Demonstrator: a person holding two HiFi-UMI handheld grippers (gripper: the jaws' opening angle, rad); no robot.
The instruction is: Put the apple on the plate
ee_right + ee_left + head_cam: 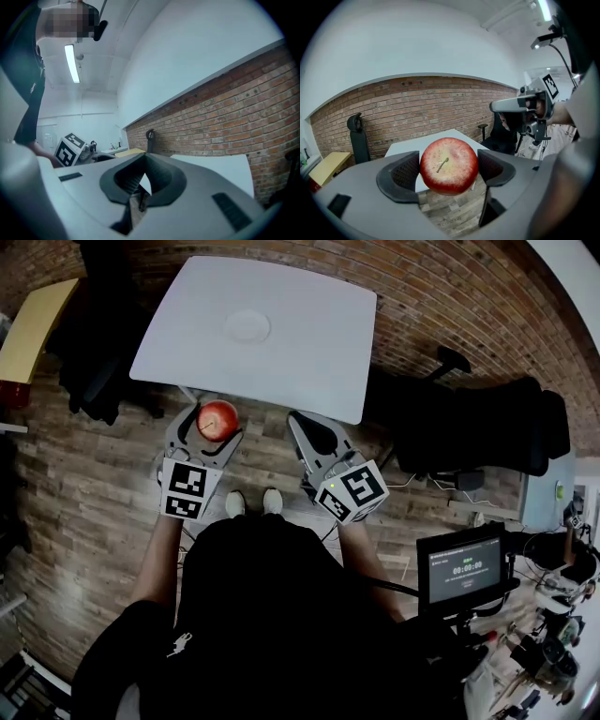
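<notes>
Two grippers show: my left gripper (449, 168) clamps the red apple (217, 419) above the wooden floor (84, 484), just short of the white desk (309, 352). The right gripper (298, 423) looks closed and empty. The plate (247, 326) lies far off on the desk.

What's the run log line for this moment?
left tongs: shut on apple, short of table | right tongs: shut, empty | plate: bare, on table | step: apple not yet placed

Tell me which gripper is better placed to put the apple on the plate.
Left. The left gripper holds the apple between its jaws, just short of the table where the plate lies. The right gripper is shut and empty, so it would first need a handover.
</notes>
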